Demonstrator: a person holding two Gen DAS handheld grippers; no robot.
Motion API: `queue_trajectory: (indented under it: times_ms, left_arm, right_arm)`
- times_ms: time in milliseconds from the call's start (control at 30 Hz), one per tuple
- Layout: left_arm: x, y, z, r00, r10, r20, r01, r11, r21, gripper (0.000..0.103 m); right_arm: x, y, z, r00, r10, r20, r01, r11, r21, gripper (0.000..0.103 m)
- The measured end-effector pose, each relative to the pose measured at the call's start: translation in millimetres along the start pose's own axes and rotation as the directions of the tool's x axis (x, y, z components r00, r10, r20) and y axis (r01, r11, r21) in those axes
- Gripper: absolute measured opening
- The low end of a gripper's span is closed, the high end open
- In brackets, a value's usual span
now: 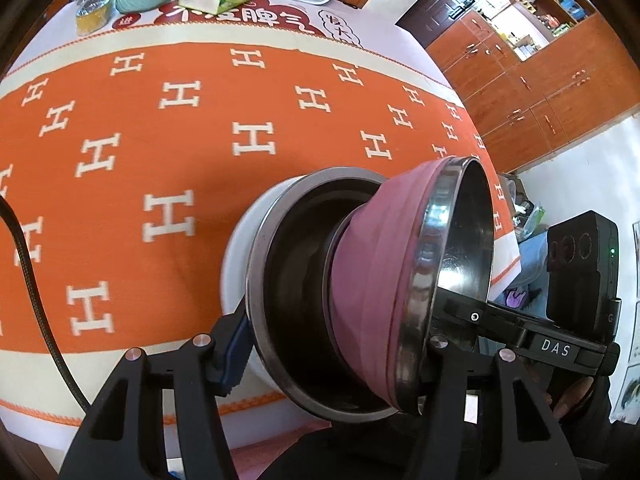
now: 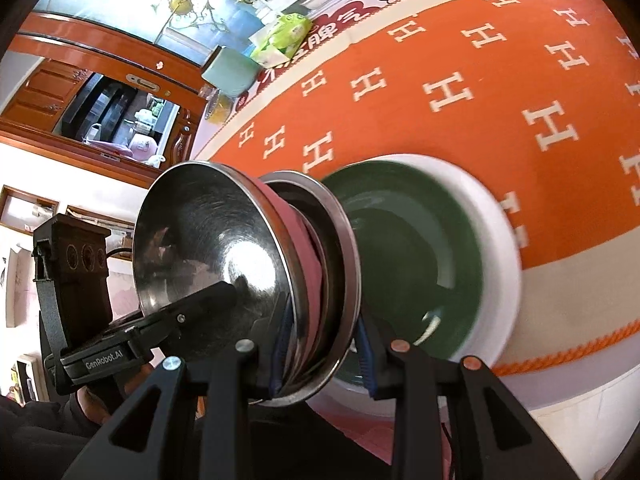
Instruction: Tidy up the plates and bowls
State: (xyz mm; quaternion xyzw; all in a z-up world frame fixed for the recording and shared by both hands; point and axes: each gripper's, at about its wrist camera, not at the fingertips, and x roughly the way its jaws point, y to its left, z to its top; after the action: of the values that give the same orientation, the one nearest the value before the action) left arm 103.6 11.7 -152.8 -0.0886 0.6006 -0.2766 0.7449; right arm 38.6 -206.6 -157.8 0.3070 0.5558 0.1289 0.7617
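Steel bowls, nested, sat gripped between both tongs: left tongs clenched on them, right tongs clenched likewise, beside the plate.

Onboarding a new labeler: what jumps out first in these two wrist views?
Front and centre, a pink-sided steel bowl nested in a white-sided steel bowl, tipped on edge and gripped by both the left gripper and the right gripper. Behind them in the right wrist view sits a green plate. Everything is over the orange H-patterned tablecloth.
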Motion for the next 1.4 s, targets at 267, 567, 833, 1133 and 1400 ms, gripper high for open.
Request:
queue_trajectory:
  times_ms: [267,567,833,1133,1400]
  left_arm:
    - [29.0,-25.1,-0.1,1.000,0.025,-0.004,-0.025,0.997,-0.070,0.057]
    - [45.0,-29.6,0.6,0.995,0.090,0.034,-0.081,0.977,-0.197,0.057]
    - [47.7,-29.4,-0.5,0.985,0.167,0.046,-0.145,0.939,-0.311,0.060]
    - [42.7,-35.3,-0.9,0.969,0.246,0.028,-0.223,0.917,-0.332,0.062]
    - [23.2,-37.4,3.7,0.971,0.230,0.066,-0.203,0.936,-0.286,0.063]
  right_arm:
    - [-6.7,-34.3,21.9,0.997,-0.011,-0.077,0.008,0.999,-0.039,0.030]
    - [2.7,-50.5,40.8,0.988,0.012,-0.152,-0.030,0.993,-0.117,0.030]
    - [9.0,-50.6,45.3,0.989,0.028,-0.148,-0.056,0.980,-0.189,0.032]
    - [5.8,-46.4,46.0,0.993,0.022,-0.114,-0.048,0.972,-0.232,0.034]
    - [-13.4,-38.7,40.1,1.000,0.024,-0.002,-0.024,0.976,-0.216,0.051]
